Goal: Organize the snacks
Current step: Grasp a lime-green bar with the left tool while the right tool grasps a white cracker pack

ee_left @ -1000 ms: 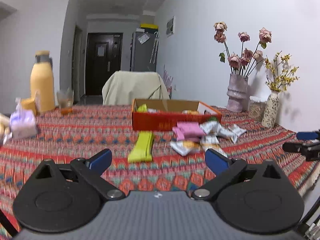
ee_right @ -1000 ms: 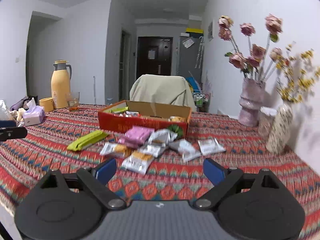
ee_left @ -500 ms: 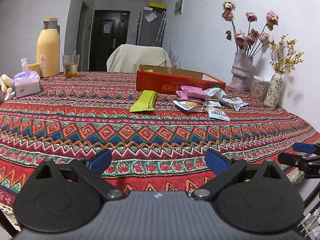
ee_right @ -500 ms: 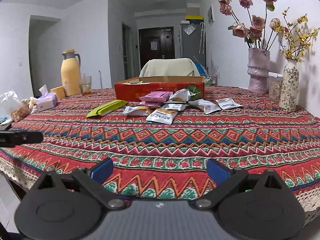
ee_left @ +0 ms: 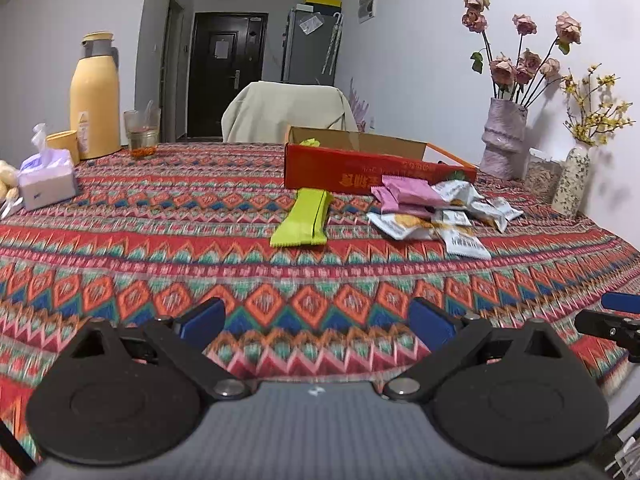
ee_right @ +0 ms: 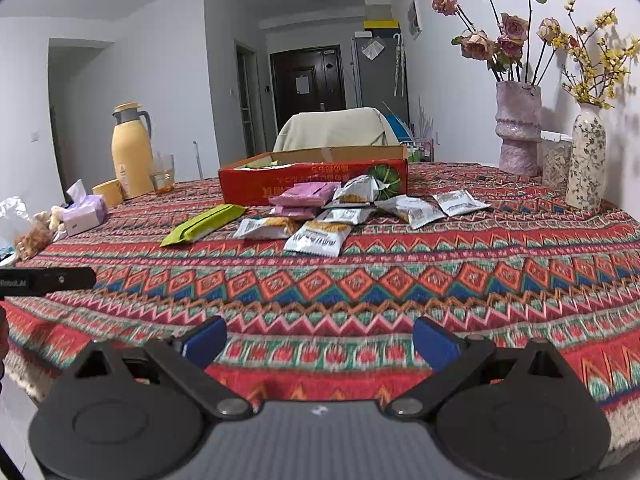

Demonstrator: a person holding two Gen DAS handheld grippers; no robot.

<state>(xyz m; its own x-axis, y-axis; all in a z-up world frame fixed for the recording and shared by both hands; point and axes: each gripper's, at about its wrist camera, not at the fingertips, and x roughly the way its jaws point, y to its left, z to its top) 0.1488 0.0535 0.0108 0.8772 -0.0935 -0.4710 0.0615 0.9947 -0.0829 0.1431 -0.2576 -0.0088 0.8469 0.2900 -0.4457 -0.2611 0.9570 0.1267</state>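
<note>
Grippers, left (ee_left: pixel 316 322) and right (ee_right: pixel 320 342), had sunk toward the table's (ee_right: pixel 460 280) near edge, both spread wide, grasping nothing. Snacks (ee_right: pixel 320 220) lay mid-table before the red box (ee_right: pixel 312 178), which held a green packet (ee_left: pixel 310 143).

red box (ee_right: pixel 304 184) interior – mostly hidden | right gripper (ee_left: pixel 618 320) – cut off, seemingly

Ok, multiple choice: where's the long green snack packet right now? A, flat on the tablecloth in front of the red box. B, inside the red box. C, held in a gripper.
A: the green packet lies flat on the tablecloth, in front of the red box.
</note>
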